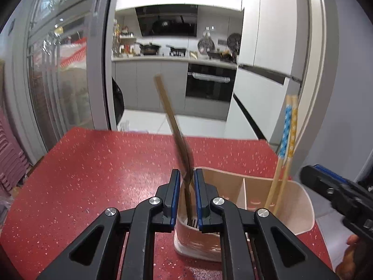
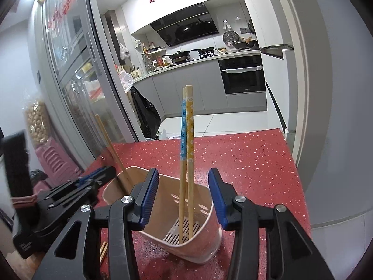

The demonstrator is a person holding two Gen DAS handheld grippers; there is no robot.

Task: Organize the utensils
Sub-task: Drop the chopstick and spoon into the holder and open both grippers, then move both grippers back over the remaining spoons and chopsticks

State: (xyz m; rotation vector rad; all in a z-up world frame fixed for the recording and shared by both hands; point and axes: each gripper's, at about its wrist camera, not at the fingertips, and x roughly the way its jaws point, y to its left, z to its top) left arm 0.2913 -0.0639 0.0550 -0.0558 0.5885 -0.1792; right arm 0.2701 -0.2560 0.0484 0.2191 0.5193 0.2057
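Observation:
A pinkish-beige utensil holder [image 1: 300,200] with two compartments stands on the red speckled table [image 1: 93,163]. My left gripper [image 1: 187,179] is shut on a pair of plain brown chopsticks [image 1: 173,121]. They are blurred, lean to the left, and their lower ends are inside the holder's left compartment. Two chopsticks with blue and yellow flower bands [image 2: 187,126] stand in the other compartment of the holder [image 2: 209,240]. My right gripper [image 2: 184,186] is open, a pad on either side of them and touching neither.
The table's far edge [image 2: 233,135] borders a tiled kitchen floor, with counters and an oven beyond. A glass sliding door [image 1: 58,81] stands to the left and stacked pink stools [image 1: 9,158] below it. Another wooden stick [image 2: 103,252] lies on the table by the holder.

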